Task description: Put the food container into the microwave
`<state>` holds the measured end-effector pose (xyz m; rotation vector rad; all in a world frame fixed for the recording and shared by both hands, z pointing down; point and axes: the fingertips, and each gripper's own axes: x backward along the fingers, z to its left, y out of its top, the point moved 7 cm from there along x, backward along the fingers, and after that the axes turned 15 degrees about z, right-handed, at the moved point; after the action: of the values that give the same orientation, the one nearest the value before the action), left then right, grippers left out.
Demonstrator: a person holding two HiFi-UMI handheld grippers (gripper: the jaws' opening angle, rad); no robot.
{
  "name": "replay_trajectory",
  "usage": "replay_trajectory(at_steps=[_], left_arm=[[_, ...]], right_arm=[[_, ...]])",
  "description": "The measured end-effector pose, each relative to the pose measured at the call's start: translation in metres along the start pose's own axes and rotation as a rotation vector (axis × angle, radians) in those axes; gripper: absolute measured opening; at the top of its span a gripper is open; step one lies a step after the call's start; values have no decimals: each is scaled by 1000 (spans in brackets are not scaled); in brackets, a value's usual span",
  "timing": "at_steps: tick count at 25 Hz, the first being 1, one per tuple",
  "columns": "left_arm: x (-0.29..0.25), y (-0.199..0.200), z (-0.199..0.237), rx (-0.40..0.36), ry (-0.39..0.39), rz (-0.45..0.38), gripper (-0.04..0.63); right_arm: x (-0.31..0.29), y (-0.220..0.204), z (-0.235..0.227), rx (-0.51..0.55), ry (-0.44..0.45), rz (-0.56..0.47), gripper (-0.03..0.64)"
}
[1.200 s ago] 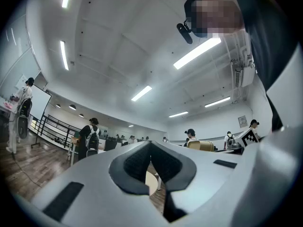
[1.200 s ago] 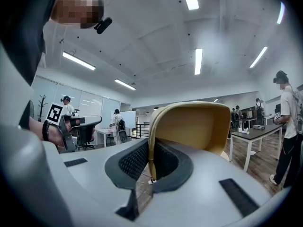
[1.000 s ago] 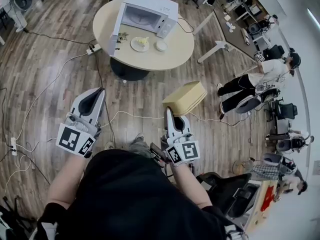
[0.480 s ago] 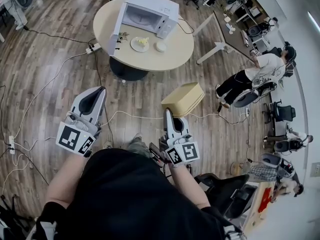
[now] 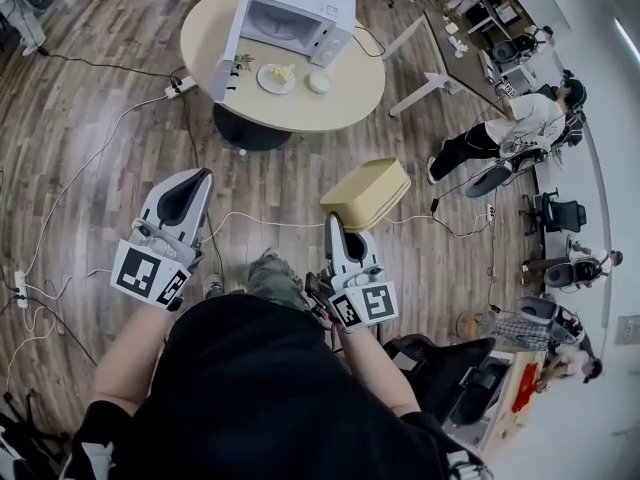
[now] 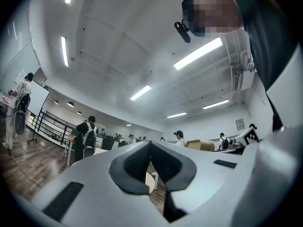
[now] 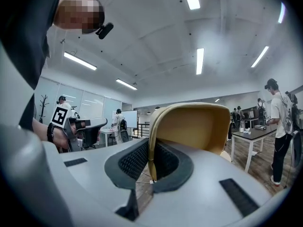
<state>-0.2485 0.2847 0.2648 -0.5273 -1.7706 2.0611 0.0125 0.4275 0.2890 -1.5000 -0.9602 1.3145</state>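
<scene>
One food container [image 5: 367, 193], tan, hangs over the wood floor [image 5: 90, 118], well short of the near edge of the round table [image 5: 352, 96]. Its rim is pinched between the narrow jaws of the right gripper [image 5: 334, 222]. One microwave [image 5: 295, 13] stands at the table's far edge, its door [image 5: 225, 61] swung open. One plate [image 5: 276, 78] of food and one small white bowl [image 5: 319, 82] sit before it. Two grippers each carry a cube of black-and-white square markers. The left gripper [image 5: 196, 179] has its jaws together on nothing.
</scene>
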Motion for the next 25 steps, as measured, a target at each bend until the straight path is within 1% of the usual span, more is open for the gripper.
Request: replay_trajectory(at_steps=[4, 8, 13, 20, 25], left_arm=[[-2, -5, 1, 8, 6, 6, 20], [-2, -9, 3, 18, 18, 15, 20], [0, -8, 6, -8, 31, 29, 20], [-4, -8, 10, -5, 55, 38, 20], [-17, -12, 11, -1, 59, 43, 20]], right_arm=[[-2, -6, 0, -1, 9, 23, 31], [-9, -8, -4, -13, 17, 22, 32], [-23, -6, -6, -3, 40, 7, 31], [-33, -5, -11, -5, 60, 14, 31], [-36, -8, -24, -9, 59, 22, 31]])
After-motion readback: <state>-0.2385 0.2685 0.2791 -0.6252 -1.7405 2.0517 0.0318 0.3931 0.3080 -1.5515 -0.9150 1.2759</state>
